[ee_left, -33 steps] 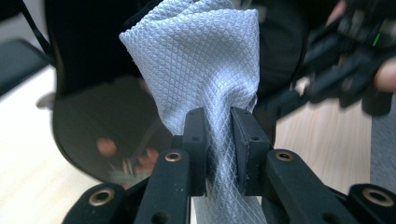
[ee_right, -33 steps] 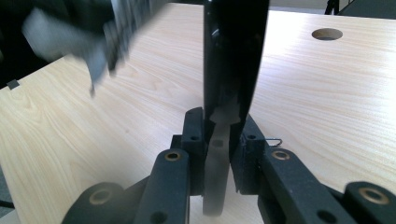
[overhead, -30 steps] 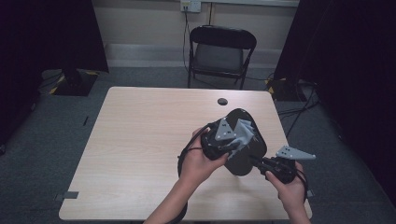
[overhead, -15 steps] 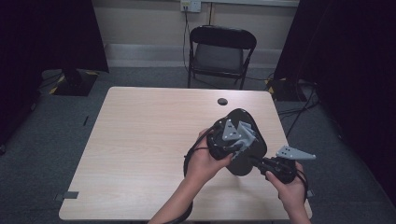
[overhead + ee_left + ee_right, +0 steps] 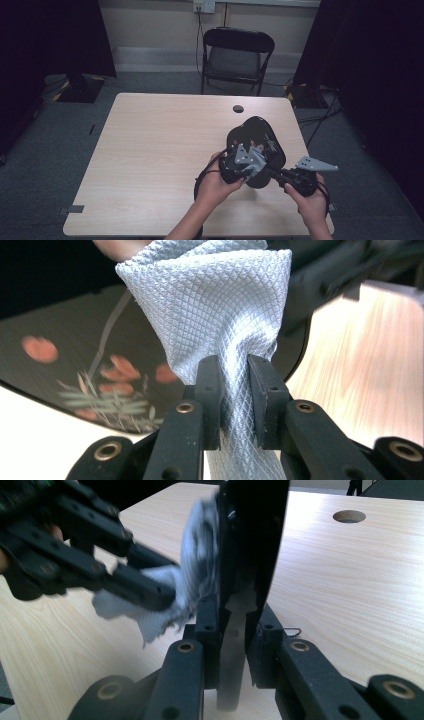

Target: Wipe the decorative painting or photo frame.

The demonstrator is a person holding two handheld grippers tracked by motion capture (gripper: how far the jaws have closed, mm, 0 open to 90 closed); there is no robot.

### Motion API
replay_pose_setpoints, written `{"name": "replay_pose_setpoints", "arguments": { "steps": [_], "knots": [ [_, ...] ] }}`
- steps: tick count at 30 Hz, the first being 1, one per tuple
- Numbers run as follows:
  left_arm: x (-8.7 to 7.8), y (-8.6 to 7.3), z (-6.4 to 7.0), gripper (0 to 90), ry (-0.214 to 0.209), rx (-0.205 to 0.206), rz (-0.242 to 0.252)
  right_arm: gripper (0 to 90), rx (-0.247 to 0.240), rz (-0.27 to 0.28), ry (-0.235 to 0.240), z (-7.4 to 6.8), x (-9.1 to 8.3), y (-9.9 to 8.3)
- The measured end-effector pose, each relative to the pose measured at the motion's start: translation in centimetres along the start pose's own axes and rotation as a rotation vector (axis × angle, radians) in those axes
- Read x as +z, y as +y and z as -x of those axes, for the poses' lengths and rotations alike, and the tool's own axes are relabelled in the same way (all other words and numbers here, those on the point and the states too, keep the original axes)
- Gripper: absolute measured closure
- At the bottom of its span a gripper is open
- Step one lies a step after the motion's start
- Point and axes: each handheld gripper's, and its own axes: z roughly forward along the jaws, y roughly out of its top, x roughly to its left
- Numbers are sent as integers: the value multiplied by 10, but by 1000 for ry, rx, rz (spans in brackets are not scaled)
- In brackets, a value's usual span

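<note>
A glossy black plate with a red flower pattern is held on edge above the right part of the table. My right gripper is shut on its lower rim. My left gripper is shut on a grey waffle-weave cloth, and the cloth is pressed against the plate's patterned face. In the high view the left gripper lies over the plate's near side, with the right gripper just to its right. The right gripper view has the cloth bunched between the left gripper and the plate.
The light wooden table has a round cable hole near its far edge. A black folding chair stands behind the table. Dark curtains hang at both sides.
My left gripper has slid the cloth down the plate's face, toward the person. The right gripper and the plate have stayed almost in place.
</note>
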Motion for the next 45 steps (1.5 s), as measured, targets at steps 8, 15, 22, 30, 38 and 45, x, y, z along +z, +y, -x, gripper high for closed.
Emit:
{"name": "replay_pose_setpoints", "arguments": {
  "steps": [8,15,22,30,38,45],
  "knots": [
    [17,-23,2,767,-8,-23,-52,786,2,0,0,0,0,0],
    [26,-34,3,767,-21,-29,-94,786,2,1,0,0,0,0],
    [35,-42,6,768,-31,-29,-136,786,1,0,0,0,0,0],
    [42,-54,9,769,-37,-26,-166,785,4,4,2,0,0,0],
    [27,-45,5,770,-39,-49,-115,778,5,1,0,2,-1,-1],
    [-10,-12,1,770,-13,-21,9,782,11,2,-4,2,-1,-1]
  ]
}}
